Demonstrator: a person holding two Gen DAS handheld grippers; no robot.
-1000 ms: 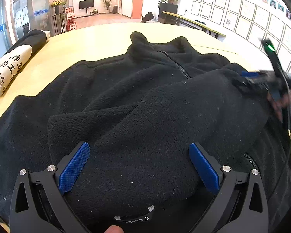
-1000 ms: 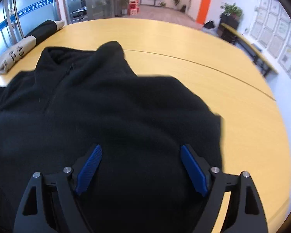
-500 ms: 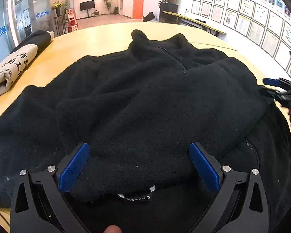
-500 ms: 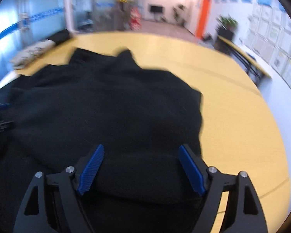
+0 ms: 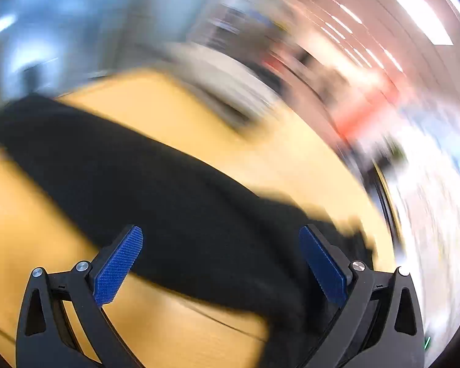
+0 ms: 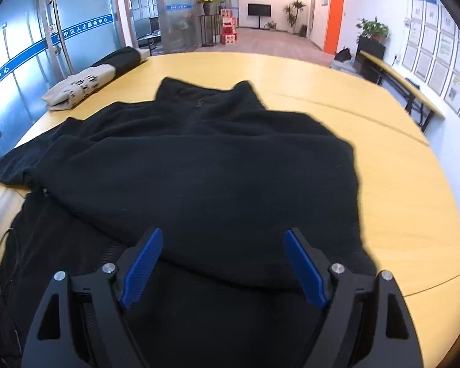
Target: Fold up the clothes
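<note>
A black fleece jacket lies on the yellow wooden table, collar at the far side, its right sleeve folded across the chest. My right gripper is open and empty, just above the jacket's near hem. The left wrist view is heavily blurred by motion. There my left gripper is open and empty over a long black strip of the jacket, probably the left sleeve, stretched across the table.
A folded cream and black garment with printed characters lies at the table's far left edge. The table's curved edge runs close on the right. Glass walls, a bench and an office hall lie beyond.
The left gripper has swung sharply left, away from the jacket's body to the sleeve side, blurring its view. The right gripper has drawn back slightly and steadied. Both stay open.
</note>
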